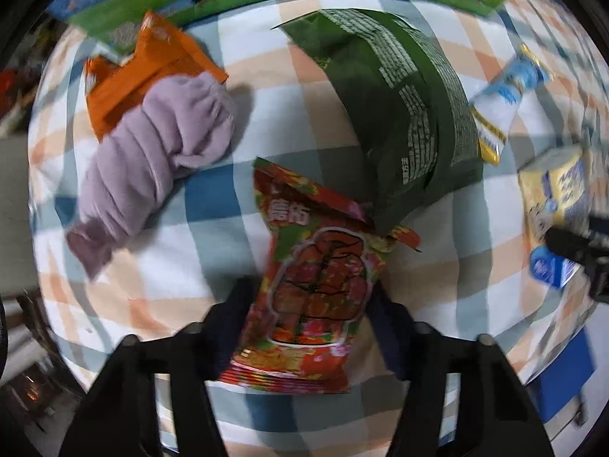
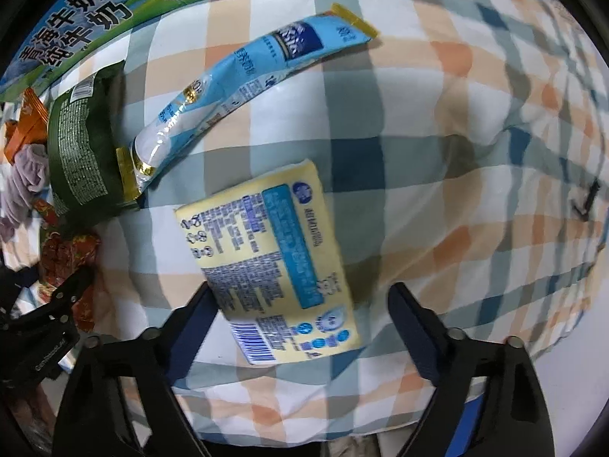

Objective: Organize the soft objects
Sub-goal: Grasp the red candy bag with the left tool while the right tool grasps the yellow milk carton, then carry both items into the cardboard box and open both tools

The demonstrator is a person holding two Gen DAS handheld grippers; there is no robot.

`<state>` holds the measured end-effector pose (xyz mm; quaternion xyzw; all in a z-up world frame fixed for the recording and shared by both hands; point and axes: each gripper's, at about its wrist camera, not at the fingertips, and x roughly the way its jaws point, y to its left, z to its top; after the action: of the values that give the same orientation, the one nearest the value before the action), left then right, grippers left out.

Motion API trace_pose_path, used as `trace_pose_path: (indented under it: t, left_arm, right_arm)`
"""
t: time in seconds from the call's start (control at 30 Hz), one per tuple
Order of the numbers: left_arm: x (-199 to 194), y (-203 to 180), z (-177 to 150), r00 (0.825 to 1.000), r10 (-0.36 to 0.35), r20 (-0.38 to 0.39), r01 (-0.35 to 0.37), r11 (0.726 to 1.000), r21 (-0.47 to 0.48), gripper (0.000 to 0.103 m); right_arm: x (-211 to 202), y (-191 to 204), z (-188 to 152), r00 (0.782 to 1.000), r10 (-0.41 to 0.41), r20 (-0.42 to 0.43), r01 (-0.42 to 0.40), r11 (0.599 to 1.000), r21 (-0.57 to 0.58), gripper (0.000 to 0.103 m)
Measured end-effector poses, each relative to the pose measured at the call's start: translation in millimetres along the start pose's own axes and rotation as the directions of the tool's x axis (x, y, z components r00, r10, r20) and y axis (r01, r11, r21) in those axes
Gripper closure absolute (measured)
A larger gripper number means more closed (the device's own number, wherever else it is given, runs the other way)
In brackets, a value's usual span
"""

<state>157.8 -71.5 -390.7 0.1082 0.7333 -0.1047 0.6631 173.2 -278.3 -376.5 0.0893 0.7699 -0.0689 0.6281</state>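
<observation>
Red snack bag [image 1: 312,285] (left tool [image 1: 310,297] straddling), checked cloth [image 1: 213,205]

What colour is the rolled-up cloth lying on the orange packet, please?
Pale lilac; the rolled cloth shows best in the left wrist view.

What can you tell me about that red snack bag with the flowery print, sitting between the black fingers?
The red snack bag is a soft, glossy plastic packet, printed in red, green and pink with a framed picture in the middle. It is sealed and a little crumpled. It lies lengthwise on the checked cloth between the left tool fingers, which flank its sides; motion blur hides whether they press it. Its far corner tucks under the dark green bag.
</observation>
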Motion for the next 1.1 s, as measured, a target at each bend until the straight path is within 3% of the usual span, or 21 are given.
trace_pose_path:
  t: [0.03,0.13,0.2,0.27,0.43,0.67,0.77,0.9,1.03,1.1]
  left_arm:
    - [1,4,-1,1.0,-0.02,-0.005,0.02,0.999,-0.042,0.049]
    - [6,23,-11,0.991,-0.129,-0.034,0.118,0.968,-0.222,0.05]
    - [14,31,-18,0.983,-0.177,-0.053,0.155,0.944,-0.292,0.05]
    - [25,35,-22,0.978,-0.199,-0.064,0.167,0.93,-0.329,0.05]
    - [39,18,-25,0.989,-0.124,-0.075,0.105,0.97,-0.218,0.05]
    - [52,9,-45,0.996,-0.083,-0.034,0.073,0.971,-0.228,0.058]
    - [48,12,-64,0.996,-0.09,-0.003,0.086,0.959,-0.268,0.058]
    - [27,13,-78,0.992,-0.122,0.039,0.128,0.94,-0.317,0.058]
    - [-5,13,-85,0.98,-0.157,0.12,0.189,0.924,-0.334,0.058]
    - [-43,20,-83,0.973,-0.167,0.161,0.212,0.92,-0.329,0.058]
  right_arm:
    - [4,-2,0,0.999,0.028,-0.015,-0.028,0.999,0.016,0.029]
    - [9,-8,-3,0.995,0.086,-0.046,-0.083,0.995,0.059,0.03]
    - [17,-15,-5,0.984,0.159,-0.077,-0.152,0.984,0.095,0.03]
    - [24,-18,-6,0.985,0.155,-0.07,-0.149,0.985,0.086,0.029]
    - [39,-7,-8,0.994,0.083,-0.078,-0.081,0.996,0.031,0.029]
    - [57,9,-27,0.997,0.004,-0.072,-0.005,1.0,-0.025,0.034]
    - [52,19,-41,0.998,0.025,-0.059,-0.027,0.999,-0.034,0.036]
    - [38,19,-67,0.993,0.111,-0.049,-0.113,0.993,-0.035,0.037]
    - [9,15,-84,0.983,0.186,0.014,-0.184,0.981,-0.06,0.037]
    - [-16,18,-86,0.977,0.204,0.054,-0.2,0.977,-0.078,0.037]
